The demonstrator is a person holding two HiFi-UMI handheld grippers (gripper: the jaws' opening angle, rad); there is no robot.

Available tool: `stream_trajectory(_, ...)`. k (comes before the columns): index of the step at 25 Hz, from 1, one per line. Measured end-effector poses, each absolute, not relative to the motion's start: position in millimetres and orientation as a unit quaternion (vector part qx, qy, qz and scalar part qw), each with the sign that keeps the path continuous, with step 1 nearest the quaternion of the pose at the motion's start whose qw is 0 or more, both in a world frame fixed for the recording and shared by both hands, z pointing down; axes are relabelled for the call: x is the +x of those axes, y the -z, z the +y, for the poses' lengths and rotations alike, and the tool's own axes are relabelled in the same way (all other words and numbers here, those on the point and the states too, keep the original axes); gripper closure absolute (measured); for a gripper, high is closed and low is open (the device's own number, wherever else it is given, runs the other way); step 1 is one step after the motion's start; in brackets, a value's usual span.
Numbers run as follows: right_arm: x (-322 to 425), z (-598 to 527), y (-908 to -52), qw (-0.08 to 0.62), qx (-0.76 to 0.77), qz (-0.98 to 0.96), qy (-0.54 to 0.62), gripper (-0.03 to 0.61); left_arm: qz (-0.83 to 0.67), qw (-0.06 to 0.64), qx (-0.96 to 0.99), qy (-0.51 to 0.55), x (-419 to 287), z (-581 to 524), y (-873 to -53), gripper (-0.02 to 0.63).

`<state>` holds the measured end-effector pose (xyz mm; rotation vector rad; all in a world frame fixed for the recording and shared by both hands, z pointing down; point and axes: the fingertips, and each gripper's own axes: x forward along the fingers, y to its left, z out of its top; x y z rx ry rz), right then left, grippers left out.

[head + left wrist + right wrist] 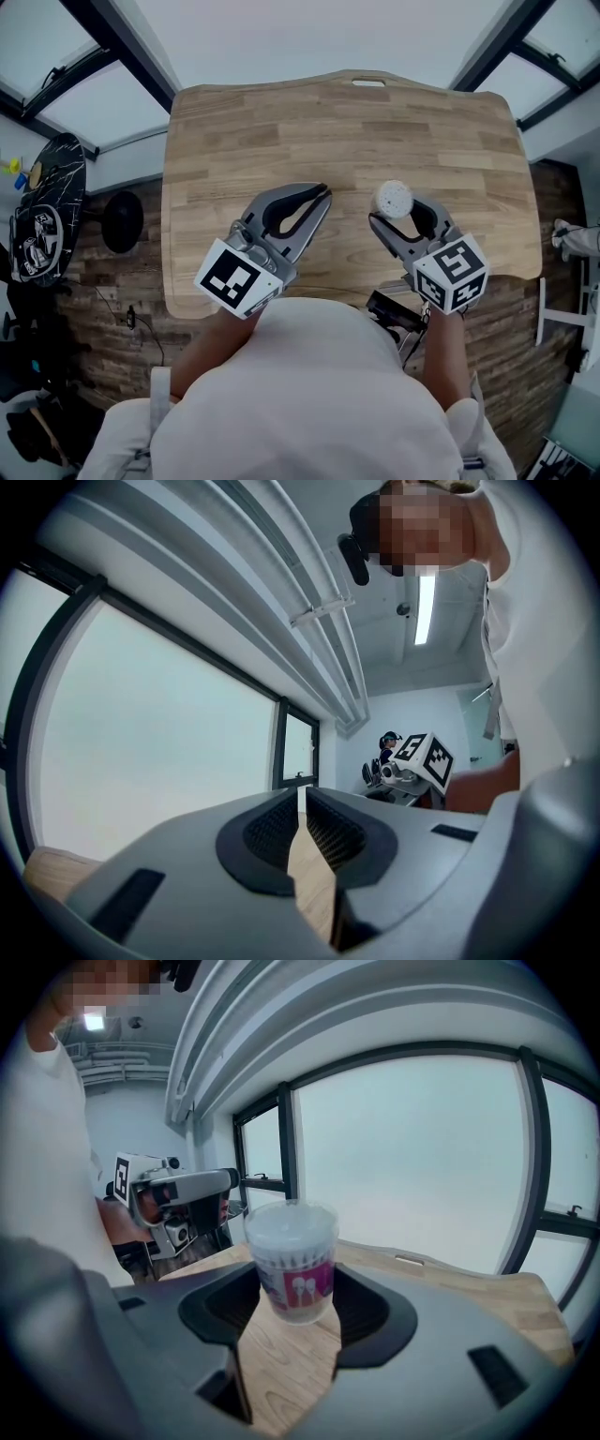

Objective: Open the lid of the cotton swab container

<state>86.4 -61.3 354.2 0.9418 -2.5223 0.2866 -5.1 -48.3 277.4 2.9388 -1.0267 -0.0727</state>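
Right gripper [298, 1299] pinches the cotton swab container [294, 1265] over the wooden table [328, 122] — clear lid [291, 1221] on, white-tipped swabs [281, 1252] packed upright inside. Left gripper [302, 810] — jaws pressed together, empty. A pink label [305, 1288] hides the swabs' stems.

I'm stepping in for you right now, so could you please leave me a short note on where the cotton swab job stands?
Left gripper: shut, empty, above the wooden table.
Right gripper: shut on the cotton swab container, which it holds upright.
Done: container gripped.
To do: the lid is on; bring the left gripper over and take it off.
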Motion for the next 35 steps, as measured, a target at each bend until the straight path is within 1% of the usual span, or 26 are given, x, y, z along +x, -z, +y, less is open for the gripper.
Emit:
stream_trajectory(5,86,-57,-353,0.221,0.342,-0.908,-0.099,0.325,-0.342,0.03,0.939,0.024,-5,-52,-279,0.598)
stream_trajectory(10,82,-53,-355,0.223,0.346,-0.906,-0.099,0.327,-0.342,0.023,0.939,0.025,-6,-54,-276,0.595)
stream_trajectory(11,82,-52,-355,0.224,0.346,-0.906,-0.099,0.325,-0.341,0.024,0.939,0.025,-5,-54,-276,0.583)
stream_trajectory(13,80,-50,-357,0.227,0.345,-0.905,-0.098,0.325,-0.334,0.03,0.942,0.024,-1,-53,-276,0.52)
stream_trajectory(17,73,-47,-358,0.235,0.343,-0.905,-0.093,0.325,-0.3,0.046,0.952,0.021,14,-47,-276,0.442)
stream_trajectory(20,68,-44,-358,0.24,0.339,-0.905,-0.089,0.327,-0.265,0.034,0.964,0.01,33,-37,-272,0.387)
stream_trajectory(24,62,-39,-358,0.252,0.333,-0.905,-0.079,0.325,-0.223,0.018,0.975,-0.015,55,-22,-275,0.361)
stream_trajectory(29,48,-32,-359,0.261,0.324,-0.907,-0.071,0.325,-0.211,0.001,0.976,-0.046,64,-12,-283,0.339)
stream_trajectory(35,38,-31,-354,0.265,0.316,-0.909,-0.057,0.327,-0.236,-0.008,0.971,-0.049,60,-21,-282,0.336)
